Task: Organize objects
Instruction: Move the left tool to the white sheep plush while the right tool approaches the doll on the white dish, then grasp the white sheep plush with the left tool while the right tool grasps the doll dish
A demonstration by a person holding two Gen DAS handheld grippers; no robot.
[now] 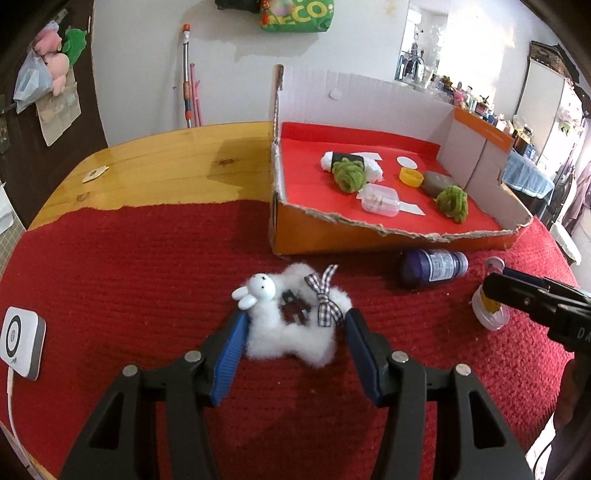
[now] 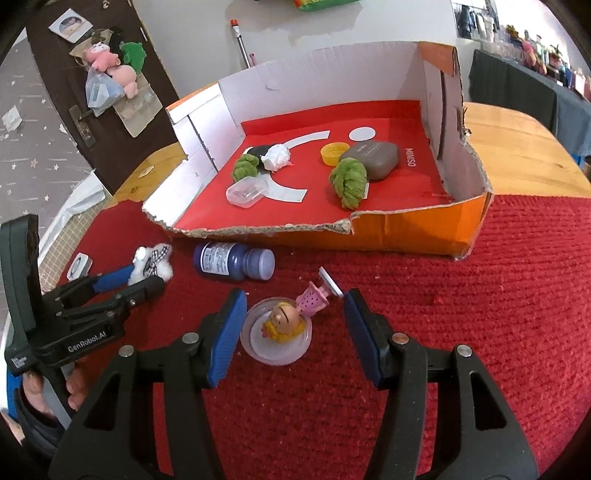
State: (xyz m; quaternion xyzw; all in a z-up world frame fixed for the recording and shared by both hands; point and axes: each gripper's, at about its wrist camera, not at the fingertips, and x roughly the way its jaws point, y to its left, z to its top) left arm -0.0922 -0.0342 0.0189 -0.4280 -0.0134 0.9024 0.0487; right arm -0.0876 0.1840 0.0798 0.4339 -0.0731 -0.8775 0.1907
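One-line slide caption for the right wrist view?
Right gripper open around a doll figurine lying on a clear lid, purple bottle and cardboard box beyond.

mop handle against wall | green bag hung above | white device on cloth

Seen from the left wrist, the right gripper covers most of the doll in the clear lid, beside the purple bottle; its body runs off the right edge. The bottle's label print is too small to read. From the right wrist, the left gripper hides the lower part of the white plush rabbit, left of the bottle. The contents of the clear case in the cardboard box are unclear. A green bag above the box is cut by the top edge.
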